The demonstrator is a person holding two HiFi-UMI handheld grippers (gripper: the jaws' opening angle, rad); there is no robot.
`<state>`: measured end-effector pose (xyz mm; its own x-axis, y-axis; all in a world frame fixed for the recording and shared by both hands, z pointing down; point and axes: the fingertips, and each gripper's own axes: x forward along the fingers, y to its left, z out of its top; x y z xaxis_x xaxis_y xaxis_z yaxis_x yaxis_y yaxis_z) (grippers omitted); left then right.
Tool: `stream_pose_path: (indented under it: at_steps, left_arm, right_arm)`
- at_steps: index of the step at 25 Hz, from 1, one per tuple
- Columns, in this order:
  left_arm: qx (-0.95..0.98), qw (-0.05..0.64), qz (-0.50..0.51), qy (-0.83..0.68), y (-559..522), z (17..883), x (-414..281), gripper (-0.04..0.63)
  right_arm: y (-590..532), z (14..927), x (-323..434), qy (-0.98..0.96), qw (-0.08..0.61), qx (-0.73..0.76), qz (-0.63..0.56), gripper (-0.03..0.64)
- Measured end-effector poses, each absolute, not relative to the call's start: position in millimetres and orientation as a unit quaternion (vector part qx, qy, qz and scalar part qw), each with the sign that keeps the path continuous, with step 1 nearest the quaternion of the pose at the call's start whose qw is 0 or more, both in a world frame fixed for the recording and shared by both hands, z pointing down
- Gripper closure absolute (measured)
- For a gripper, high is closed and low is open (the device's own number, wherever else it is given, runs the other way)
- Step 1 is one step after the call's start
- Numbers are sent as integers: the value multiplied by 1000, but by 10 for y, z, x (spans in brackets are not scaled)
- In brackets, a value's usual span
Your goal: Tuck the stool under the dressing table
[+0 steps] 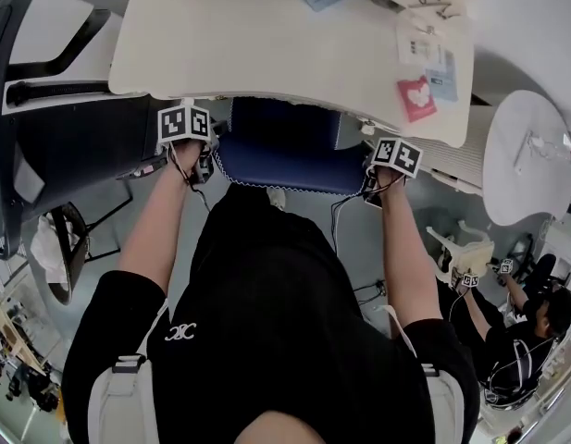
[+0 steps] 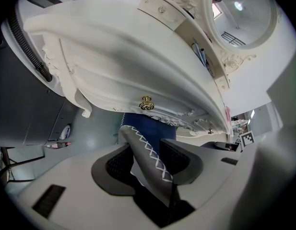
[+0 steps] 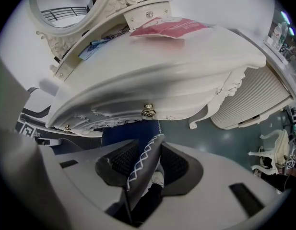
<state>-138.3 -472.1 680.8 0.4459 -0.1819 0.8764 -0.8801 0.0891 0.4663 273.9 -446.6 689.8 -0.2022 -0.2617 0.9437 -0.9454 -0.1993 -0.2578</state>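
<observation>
Both tools are locked on the stool. The left gripper bites the stitched seat rim at one near corner and the right gripper takes the other, jaws standing fairly wide because the padded edge fills them. The seat sits partly beneath the table, its near edge poking out. That rim looks soft and squashy, with a stiffer, probably weighty frame below, so an even push from both corners seems wisest. The print on the pink card on top is too small to read.
</observation>
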Motion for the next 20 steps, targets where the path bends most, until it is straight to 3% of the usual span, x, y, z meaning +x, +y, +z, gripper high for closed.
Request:
stream_pose_path:
  at_steps: [13,20]
  left_arm:
    - [607,586,305,-443,-4752,6939,-1442,434]
    - [604,573,338,-438,-4530,7092,-1511,434]
  right_arm:
    - [-4488,7016,2694,-546,319,552,543,474]
    - [-4237,7176,2628,-541,357,542,535,471]
